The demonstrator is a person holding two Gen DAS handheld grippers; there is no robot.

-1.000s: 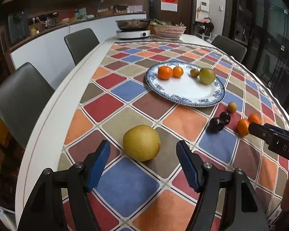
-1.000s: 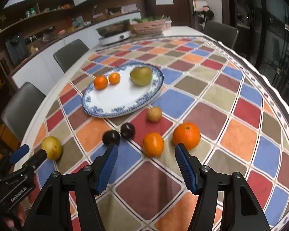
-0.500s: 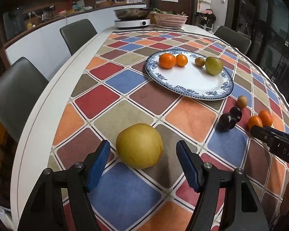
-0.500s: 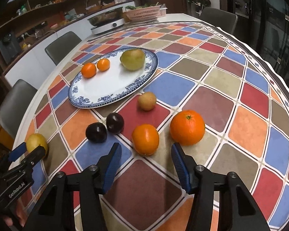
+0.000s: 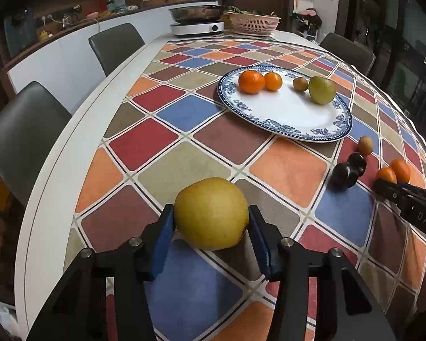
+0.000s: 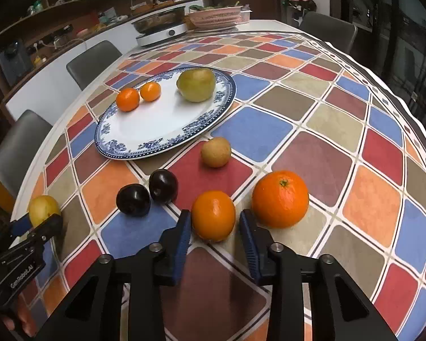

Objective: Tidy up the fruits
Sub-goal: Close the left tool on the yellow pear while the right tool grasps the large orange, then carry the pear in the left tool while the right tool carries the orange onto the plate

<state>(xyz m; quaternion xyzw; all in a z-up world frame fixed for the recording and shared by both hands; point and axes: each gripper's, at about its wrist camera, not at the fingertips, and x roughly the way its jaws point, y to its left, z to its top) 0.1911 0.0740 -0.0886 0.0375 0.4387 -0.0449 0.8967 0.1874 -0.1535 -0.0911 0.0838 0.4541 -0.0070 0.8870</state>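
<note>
My left gripper is shut on a yellow pear that rests on the tablecloth; the pear also shows in the right wrist view. My right gripper has its pads on both sides of a small orange on the cloth, closed on it. A bigger orange lies just to its right. Two dark plums and a small tan fruit lie in front of a blue-rimmed white plate. The plate holds two mandarins and a green pear.
The table has a colourful diamond-pattern cloth. A hotplate with a pan and a pink basket stand at the far end. Grey chairs line the left edge, where the table's white rim curves.
Both grippers moved forward and closed: the left onto the yellow pear, the right onto the small orange. The fruits on the plate have not moved.
</note>
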